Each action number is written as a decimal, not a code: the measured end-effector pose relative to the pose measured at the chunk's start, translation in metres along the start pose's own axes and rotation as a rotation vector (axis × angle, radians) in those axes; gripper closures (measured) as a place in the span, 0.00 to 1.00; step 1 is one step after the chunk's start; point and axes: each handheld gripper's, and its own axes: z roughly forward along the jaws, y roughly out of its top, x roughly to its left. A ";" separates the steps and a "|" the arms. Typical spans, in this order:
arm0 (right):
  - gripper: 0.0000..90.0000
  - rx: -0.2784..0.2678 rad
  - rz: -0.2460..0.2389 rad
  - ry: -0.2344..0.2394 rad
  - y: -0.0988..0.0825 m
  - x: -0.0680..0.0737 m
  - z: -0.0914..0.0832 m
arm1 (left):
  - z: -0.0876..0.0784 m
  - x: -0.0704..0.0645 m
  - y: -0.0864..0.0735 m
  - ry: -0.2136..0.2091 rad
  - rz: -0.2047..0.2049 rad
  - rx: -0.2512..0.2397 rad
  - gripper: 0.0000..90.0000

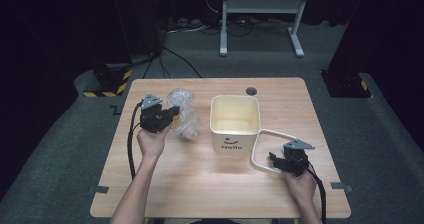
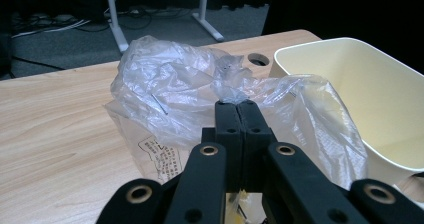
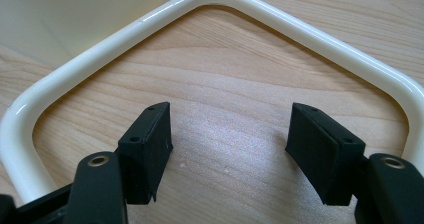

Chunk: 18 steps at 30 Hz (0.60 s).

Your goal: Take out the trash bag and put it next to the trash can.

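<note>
Crumpled clear plastic bag (image 2: 170, 89) beside cream bucket (image 2: 360, 99)

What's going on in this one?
A person at a wooden table works with two hand-held grippers. The left gripper is shut on a crumpled clear plastic bag, which lies left of a cream bin. The bin stands upright and looks empty inside. Its loop handle is folded down flat on the table, and the right gripper rests open inside that loop without gripping it.
</note>
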 end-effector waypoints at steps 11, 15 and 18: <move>0.38 0.000 0.000 0.000 0.000 0.000 0.000 | 0.005 -0.002 -0.003 0.003 0.014 0.014 0.99; 0.38 0.001 0.000 0.001 0.000 0.000 0.000 | 0.008 -0.004 -0.004 0.000 0.017 0.020 0.99; 0.37 0.000 -0.001 0.001 0.000 0.000 0.000 | 0.009 -0.004 -0.006 0.000 0.019 0.025 0.99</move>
